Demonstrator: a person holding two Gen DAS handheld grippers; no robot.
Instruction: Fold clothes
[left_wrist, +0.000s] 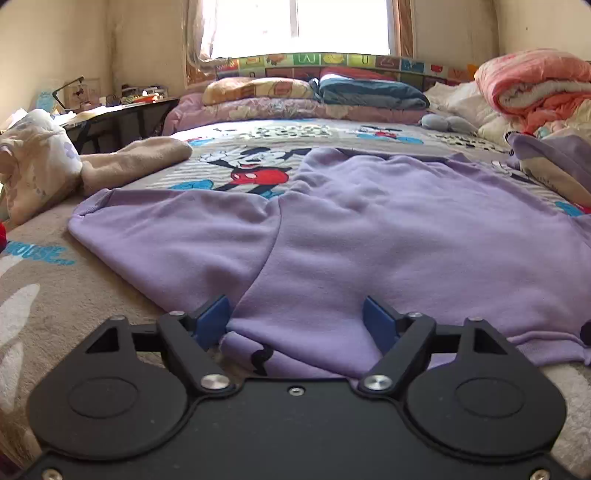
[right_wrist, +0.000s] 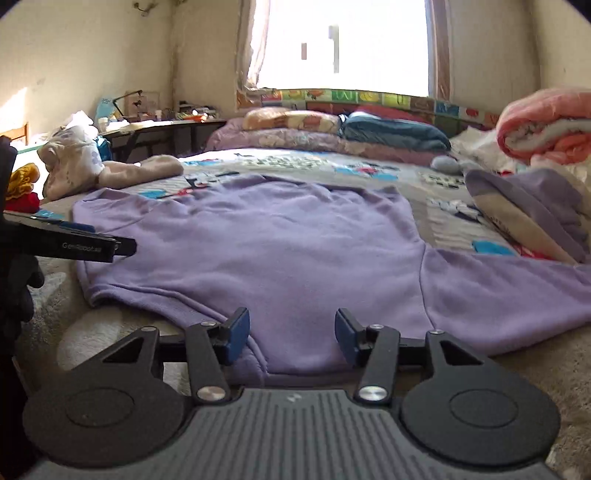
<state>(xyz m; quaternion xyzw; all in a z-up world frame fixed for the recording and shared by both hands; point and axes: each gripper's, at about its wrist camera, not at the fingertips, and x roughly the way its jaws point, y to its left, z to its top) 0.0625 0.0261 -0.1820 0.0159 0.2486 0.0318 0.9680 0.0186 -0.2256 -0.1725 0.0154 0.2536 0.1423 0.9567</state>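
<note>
A purple sweatshirt (left_wrist: 369, 236) lies spread flat on the cartoon blanket (left_wrist: 258, 162) on the bed. The left gripper (left_wrist: 297, 319) is wide apart over the near edge of the shirt, with cloth between its blue pads (left_wrist: 212, 317) but not squeezed. The right gripper (right_wrist: 291, 334) stands half apart at the hem and holds nothing.

The lilac sweatshirt (right_wrist: 280, 254) lies flat across the middle of the bed (left_wrist: 55, 295), leaving low, open room above it as far as the pillows (left_wrist: 258, 90). A beige bundle (left_wrist: 37, 166) crowds the left edge, and a purple garment (right_wrist: 532, 214) and pink quilt (right_wrist: 546, 125) pile up on the right. Bare bedspread stays free along the near edge.
</note>
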